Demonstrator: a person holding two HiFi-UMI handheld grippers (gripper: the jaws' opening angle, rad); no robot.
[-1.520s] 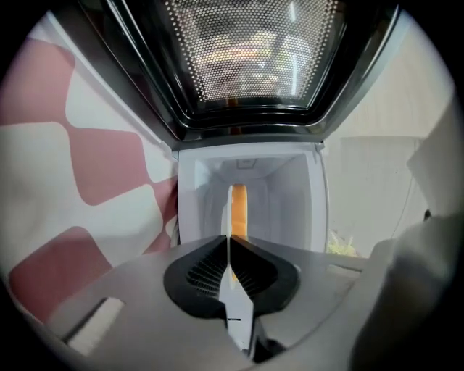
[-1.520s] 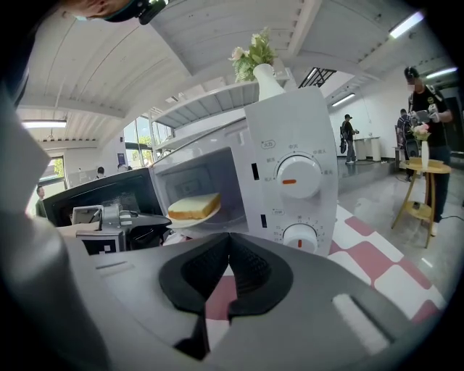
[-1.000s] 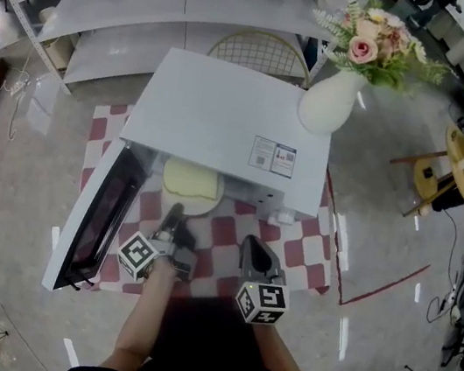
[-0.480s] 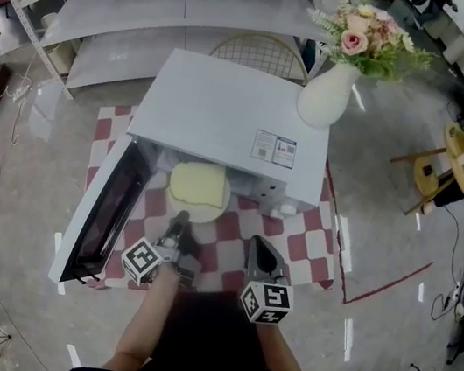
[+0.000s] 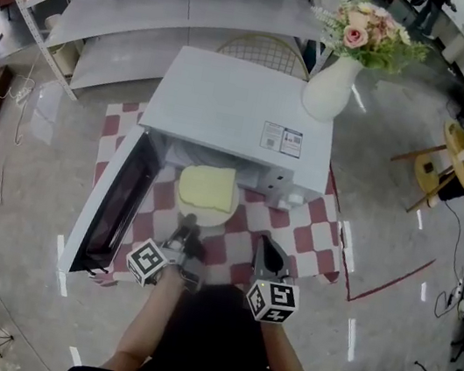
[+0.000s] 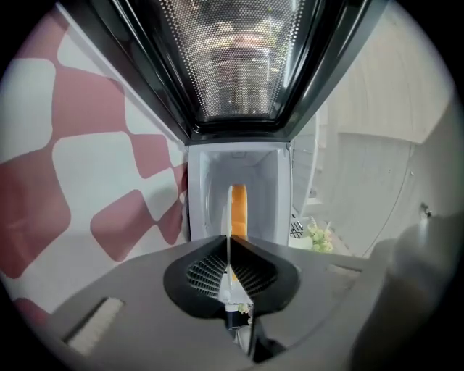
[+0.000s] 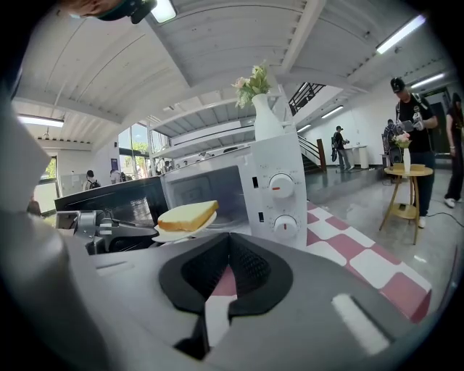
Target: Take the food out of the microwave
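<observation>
- Where the left gripper's (image 5: 190, 228) jaws meet, they are closed on the near rim of a round white plate (image 5: 196, 217). In the left gripper view the rim shows edge-on as a thin white line pinched between the pads.
- On the plate, straight beyond those jaws, lies a pale yellow square slice of bread (image 5: 207, 188). It lies flat and covers most of the plate.
- Farther beyond the left jaws stands a white box-shaped microwave (image 5: 237, 106). The plate hangs just at its open front, above the cloth. Whether the plate's far edge is still inside the cavity cannot be told.
- To the left of the left jaws, the microwave's dark-windowed door (image 5: 113, 204) stands swung wide open.
- Under both pairs of jaws spreads a red-and-white checked cloth (image 5: 311, 239), on which the microwave sits.
- The right gripper (image 5: 265, 246) has its jaws closed tip to tip with nothing between them. Only cloth shows through the gap behind the tips.
- Ahead and to the left of the right jaws are the plate and bread, well apart from them. Ahead and slightly right are the microwave's two round white dials (image 7: 280, 187), one above the other.
- Far beyond the right jaws, a white vase of pink flowers (image 5: 327, 90) stands upright on the microwave's top, at its far right corner.
</observation>
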